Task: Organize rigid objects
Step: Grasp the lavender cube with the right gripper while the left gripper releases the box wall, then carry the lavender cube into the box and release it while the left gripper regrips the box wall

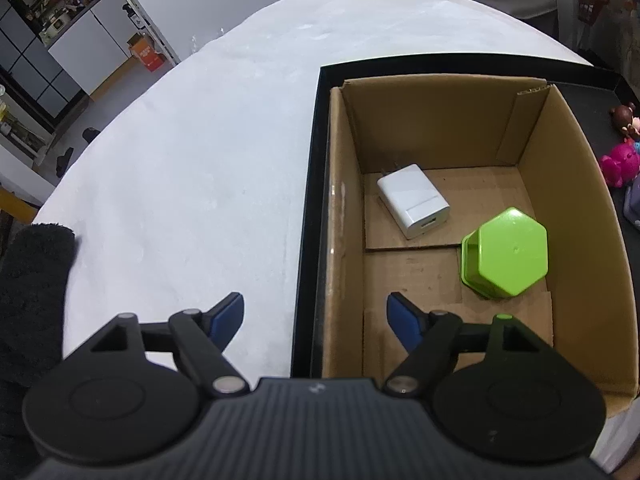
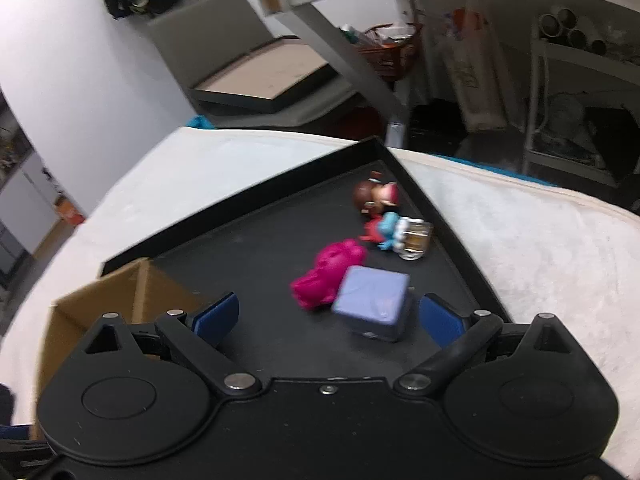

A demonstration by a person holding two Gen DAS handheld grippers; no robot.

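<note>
A brown cardboard box stands in a black tray. Inside it lie a white charger and a green hexagonal tin. My left gripper is open and empty, straddling the box's left wall. In the right wrist view the tray holds a purple-blue cube, a magenta toy, a blue and red figure, a small glass mug and a brown-haired doll. My right gripper is open and empty, just before the cube.
The tray sits on a white cloth-covered table. A black fuzzy cloth lies at the table's left edge. The box corner shows left of my right gripper. Shelves and another tray stand beyond the table.
</note>
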